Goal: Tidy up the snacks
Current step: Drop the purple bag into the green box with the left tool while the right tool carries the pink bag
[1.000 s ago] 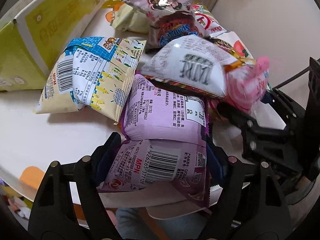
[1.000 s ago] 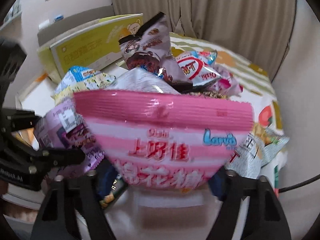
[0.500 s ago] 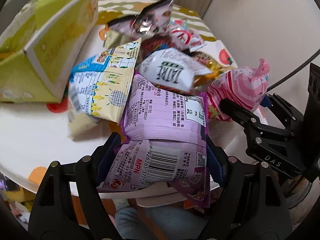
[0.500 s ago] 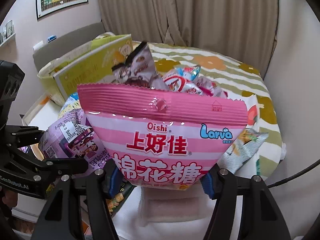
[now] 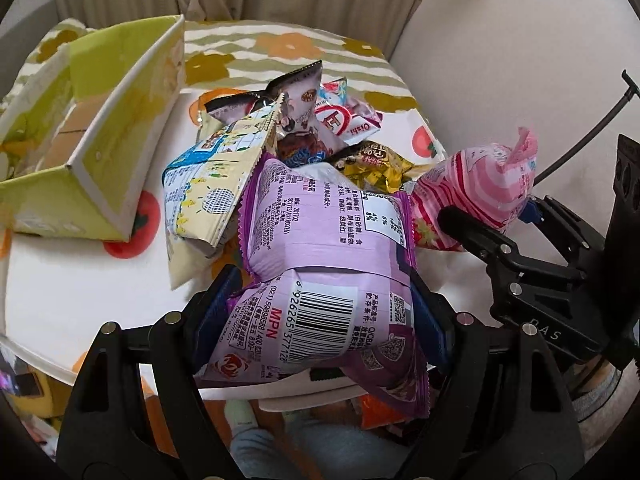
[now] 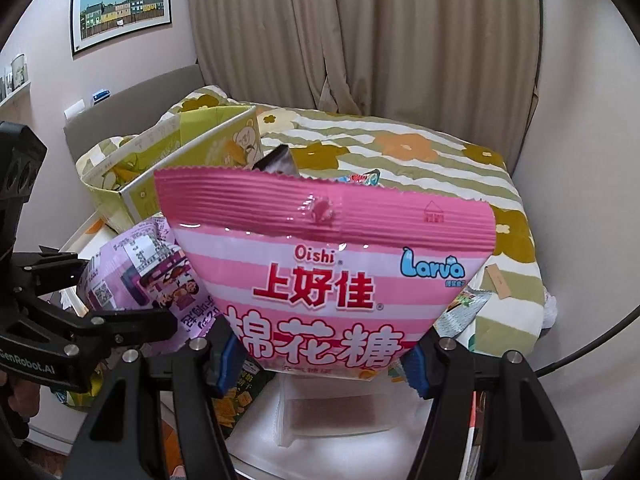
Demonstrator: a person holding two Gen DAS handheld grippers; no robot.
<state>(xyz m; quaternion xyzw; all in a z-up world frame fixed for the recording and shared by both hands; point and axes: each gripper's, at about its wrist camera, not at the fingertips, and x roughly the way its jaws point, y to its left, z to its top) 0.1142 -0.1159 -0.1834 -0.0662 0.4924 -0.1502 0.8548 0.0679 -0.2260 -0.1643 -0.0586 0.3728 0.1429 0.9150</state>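
My left gripper is shut on a purple snack bag, lifted off the white table; its barcode end sits between the blue pads. My right gripper is shut on a pink striped marshmallow bag, held upright above the table. In the left wrist view that pink bag and the right gripper show at the right. The purple bag and the left gripper appear at the left of the right wrist view. A pile of snack packets lies on the table behind both bags.
An open yellow-green cardboard box stands at the table's left. A bed with a flowered striped cover lies beyond the table, curtains behind it. A wall is close on the right. More packets lie under my right gripper.
Both grippers rose with their bags; the table and snack pile now sit lower and farther away. The pink bag came clear of the pile and is sharp instead of blurred.
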